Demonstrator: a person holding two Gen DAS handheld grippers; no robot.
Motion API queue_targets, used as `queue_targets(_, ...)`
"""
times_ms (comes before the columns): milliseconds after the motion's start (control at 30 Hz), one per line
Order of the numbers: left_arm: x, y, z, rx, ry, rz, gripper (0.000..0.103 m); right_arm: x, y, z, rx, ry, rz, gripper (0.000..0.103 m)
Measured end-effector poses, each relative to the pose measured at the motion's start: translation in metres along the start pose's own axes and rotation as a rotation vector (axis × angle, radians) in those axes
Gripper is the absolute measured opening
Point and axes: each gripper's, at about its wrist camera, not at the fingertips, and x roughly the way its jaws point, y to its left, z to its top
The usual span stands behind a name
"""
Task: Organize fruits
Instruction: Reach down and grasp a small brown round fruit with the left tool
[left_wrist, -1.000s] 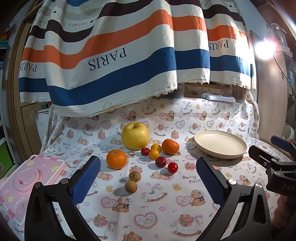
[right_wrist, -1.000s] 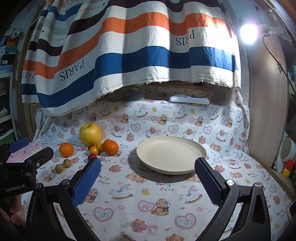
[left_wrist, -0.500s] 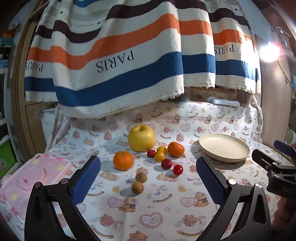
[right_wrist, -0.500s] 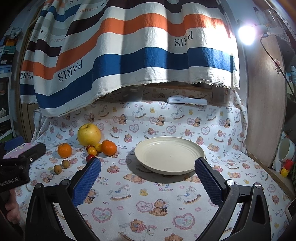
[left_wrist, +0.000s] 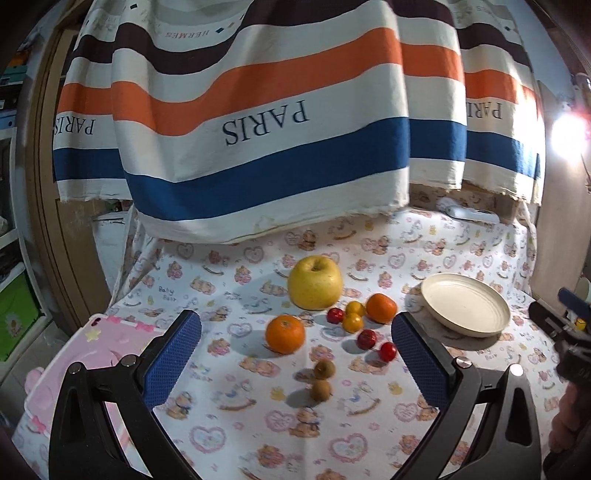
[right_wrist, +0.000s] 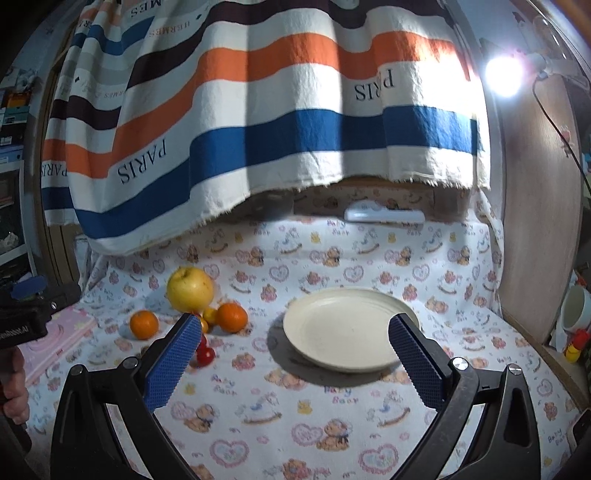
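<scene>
Both hand-held tools have swung a little over the last second. The left gripper (left_wrist: 295, 343) now faces the fruit more squarely, so the pile has slid from left of centre to the middle of its view, while the plate (right_wrist: 351, 328) sits lower centre in the right wrist view. Nothing on the cloth has shifted, and no fruit is on the plate, so I judge the sorting has not begun and this is only lining up.

The left jaws stand wide apart and empty; so do those of the right gripper (right_wrist: 295, 350).

The fruit lies just left of the plate: a big yellow apple (left_wrist: 314, 282) at the back, an orange (left_wrist: 285, 334) in front of it, a second orange (left_wrist: 381, 307) nearer the plate, small red and yellow cherry-sized fruits (left_wrist: 366, 339) between, and two brown ones (left_wrist: 320, 390) nearest the camera.

The surface is draped in a teddy-bear cloth (right_wrist: 258, 398). A striped "PARIS" blanket (left_wrist: 258, 110) hangs behind, a bare lamp (right_wrist: 504, 75) glares at upper right, and a pink case (left_wrist: 103, 354) lies at lower left.
</scene>
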Motion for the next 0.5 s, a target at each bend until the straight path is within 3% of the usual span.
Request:
queue_targets(133, 0.025, 0.009, 0.004, -0.008, 0.09, -0.028, 0.083, 0.013, 0.008, 0.016, 0.011, -0.019, 0.008, 0.102)
queue_targets(267, 0.046, 0.011, -0.002, -0.025, 0.174, -0.072, 0.074, 0.036, 0.015, 0.027, 0.038, -0.001, 0.024, 0.102)
queue_targets(367, 0.06, 0.01, -0.013, -0.036, 0.253, -0.091, 0.06, 0.049, 0.02, 0.028, 0.038, 0.003, 0.029, 0.102)
queue_targets(433, 0.072, 0.009, -0.022, -0.059, 0.327, -0.114, 0.043, 0.058, 0.024, 0.026, 0.026, 0.012, 0.03, 0.102)
queue_targets(500, 0.083, 0.008, -0.031, -0.082, 0.385, -0.146, 0.039, 0.065, 0.027, 0.02, 0.016, 0.029, 0.035, 0.102)
